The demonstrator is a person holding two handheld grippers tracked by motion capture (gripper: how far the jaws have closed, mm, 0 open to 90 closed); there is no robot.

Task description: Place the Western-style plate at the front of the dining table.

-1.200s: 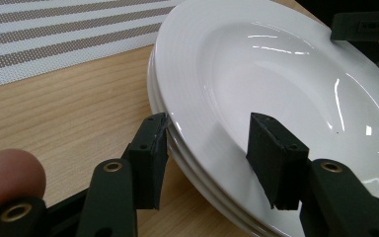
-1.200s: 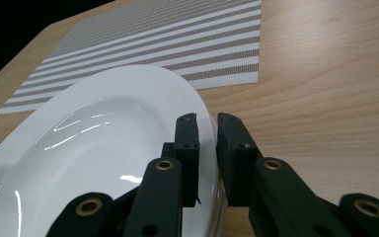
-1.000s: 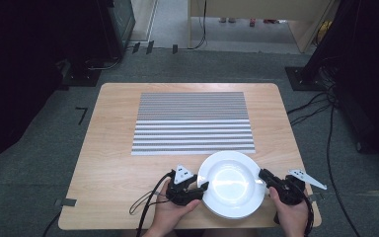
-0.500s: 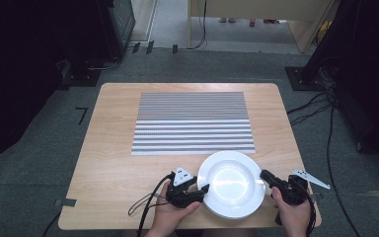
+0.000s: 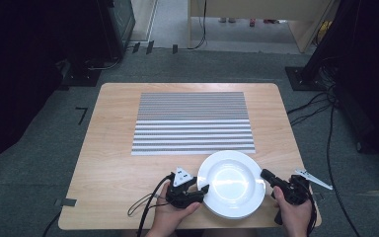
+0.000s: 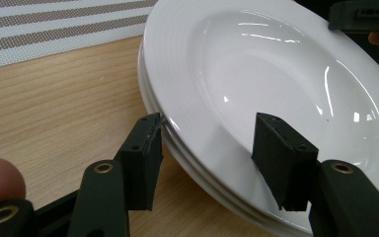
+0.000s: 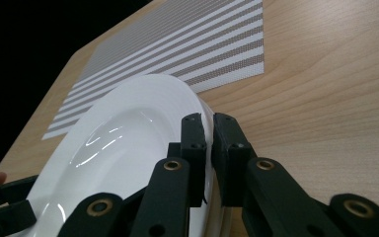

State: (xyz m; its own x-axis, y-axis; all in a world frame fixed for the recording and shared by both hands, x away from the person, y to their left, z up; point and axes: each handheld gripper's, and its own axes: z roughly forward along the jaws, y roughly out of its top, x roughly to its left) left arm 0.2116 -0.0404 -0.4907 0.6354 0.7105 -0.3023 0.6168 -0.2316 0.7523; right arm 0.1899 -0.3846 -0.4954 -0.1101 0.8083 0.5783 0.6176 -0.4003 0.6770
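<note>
A stack of white plates (image 5: 232, 184) sits near the table's front edge, just below the striped placemat (image 5: 193, 123). At the stack's left rim my left gripper (image 5: 205, 189) is open. In the left gripper view one jaw stands outside the rim and the other over the top plate (image 6: 276, 74), neither pressing it. At the right rim my right gripper (image 5: 265, 174) is shut on the top plate. In the right gripper view its jaws pinch that plate's thin edge (image 7: 128, 138), one jaw on each side.
The wooden table (image 5: 108, 173) has bare wood to the left of the plates and along the right edge. A cable trails from the left gripper across the table's front. Grey floor and dark equipment surround the table.
Both hands and the plates have barely shifted, at most slightly toward the front edge. The grips look the same.
</note>
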